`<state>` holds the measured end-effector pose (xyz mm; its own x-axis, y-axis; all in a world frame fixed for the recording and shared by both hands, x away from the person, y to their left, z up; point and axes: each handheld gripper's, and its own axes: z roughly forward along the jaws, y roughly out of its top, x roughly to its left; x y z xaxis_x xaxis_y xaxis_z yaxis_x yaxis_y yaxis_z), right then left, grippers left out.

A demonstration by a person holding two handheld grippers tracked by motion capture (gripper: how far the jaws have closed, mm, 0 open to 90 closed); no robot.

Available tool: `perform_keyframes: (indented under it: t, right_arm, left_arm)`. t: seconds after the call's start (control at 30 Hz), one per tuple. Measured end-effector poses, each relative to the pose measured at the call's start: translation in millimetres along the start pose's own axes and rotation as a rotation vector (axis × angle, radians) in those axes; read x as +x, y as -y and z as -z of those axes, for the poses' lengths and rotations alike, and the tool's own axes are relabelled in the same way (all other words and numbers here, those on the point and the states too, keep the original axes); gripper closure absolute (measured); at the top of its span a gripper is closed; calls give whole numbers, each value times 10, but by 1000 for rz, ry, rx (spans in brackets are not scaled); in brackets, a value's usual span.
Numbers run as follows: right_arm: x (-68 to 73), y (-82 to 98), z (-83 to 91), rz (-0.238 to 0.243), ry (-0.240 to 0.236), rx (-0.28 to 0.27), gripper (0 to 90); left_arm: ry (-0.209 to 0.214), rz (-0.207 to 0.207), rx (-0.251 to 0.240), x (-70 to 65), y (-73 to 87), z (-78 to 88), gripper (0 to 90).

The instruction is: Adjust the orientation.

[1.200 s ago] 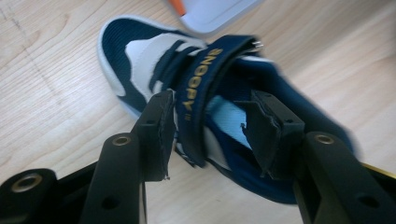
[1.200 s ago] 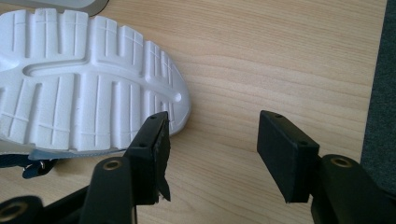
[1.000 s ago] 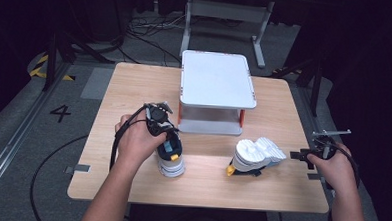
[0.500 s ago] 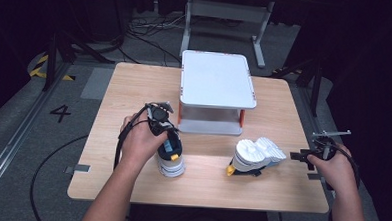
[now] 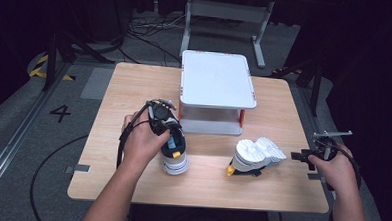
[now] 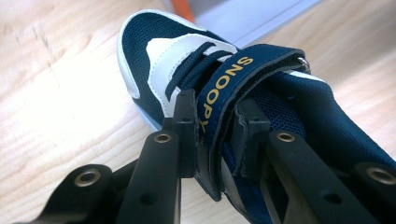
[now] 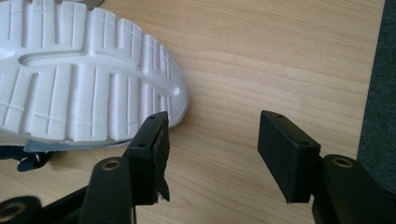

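The left gripper [image 6: 215, 126] has just been closing, and its jaws now pinch the navy strap [image 6: 233, 88] lettered "SNOOPY" across the top of a blue-and-white shoe [image 6: 163, 60]. In the high view that shoe [image 5: 175, 154] sits toward the front left of the wooden table [image 5: 135, 88], toe pointing at the person, with the left hand [image 5: 143, 138] and its gripper [image 5: 169, 134] directly over it — just in front of the white two-level rack [image 5: 218, 81] with orange legs. The second shoe [image 5: 256, 154] lies tipped on its side to the right, its white ribbed sole [image 7: 79, 74] turned up and facing the right gripper. The right gripper [image 7: 212, 144] rests near the table's right edge in the right hand [image 5: 334, 166], its jaws spread with only bare wood between them — one jaw tip close by the sole's rim, though I can't tell whether it touches.
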<state>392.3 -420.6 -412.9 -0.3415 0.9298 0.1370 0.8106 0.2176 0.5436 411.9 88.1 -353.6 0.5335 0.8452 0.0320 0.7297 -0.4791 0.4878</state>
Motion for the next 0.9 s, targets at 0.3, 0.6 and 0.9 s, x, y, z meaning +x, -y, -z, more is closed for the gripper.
perform_keyframes:
  t: [0.3, 0.6, 0.9]
  right_arm:
    - [-18, 171, 157, -28, 19, -20, 437]
    - [-67, 382, 313, -61, 47, -38, 434]
    - [-52, 465, 355, -68, 47, -45, 426]
  left_arm:
    - [59, -198, -52, -404, -232, 120, 749]
    - [57, -247, -78, -560, -487, -67, 752]
    - [-9, -251, -80, -559, -648, -447, 753]
